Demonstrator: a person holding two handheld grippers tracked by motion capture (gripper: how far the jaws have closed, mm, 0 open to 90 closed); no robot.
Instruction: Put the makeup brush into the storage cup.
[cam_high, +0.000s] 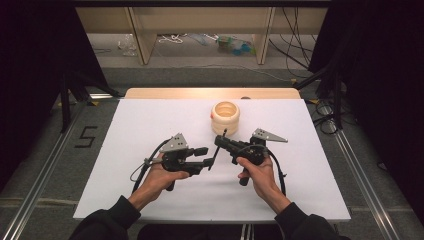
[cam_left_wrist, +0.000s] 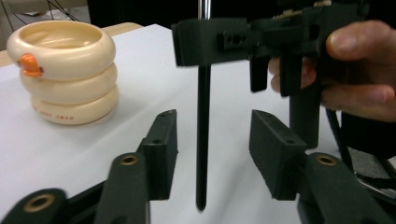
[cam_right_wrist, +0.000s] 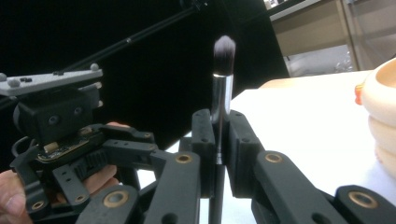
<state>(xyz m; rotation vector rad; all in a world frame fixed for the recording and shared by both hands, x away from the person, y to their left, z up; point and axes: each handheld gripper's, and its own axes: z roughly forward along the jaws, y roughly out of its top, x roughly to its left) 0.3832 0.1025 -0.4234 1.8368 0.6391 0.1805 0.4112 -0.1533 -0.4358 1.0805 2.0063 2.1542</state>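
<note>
Right gripper view, centre frame: right gripper (cam_right_wrist: 219, 135) clamps the makeup brush (cam_right_wrist: 219, 93) at its metal ferrule, bristles up. Left gripper (cam_left_wrist: 212, 144) stands apart around the black handle, untouching. Brush looks light, stiff, slippery; the handle seems the better hold.

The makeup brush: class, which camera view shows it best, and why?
The right gripper view: the makeup brush shows its bristle tip and silver ferrule, clamped in the right gripper. The left gripper view shows its black handle between the left gripper's open jaws. In the high view it is a thin stick.
</note>
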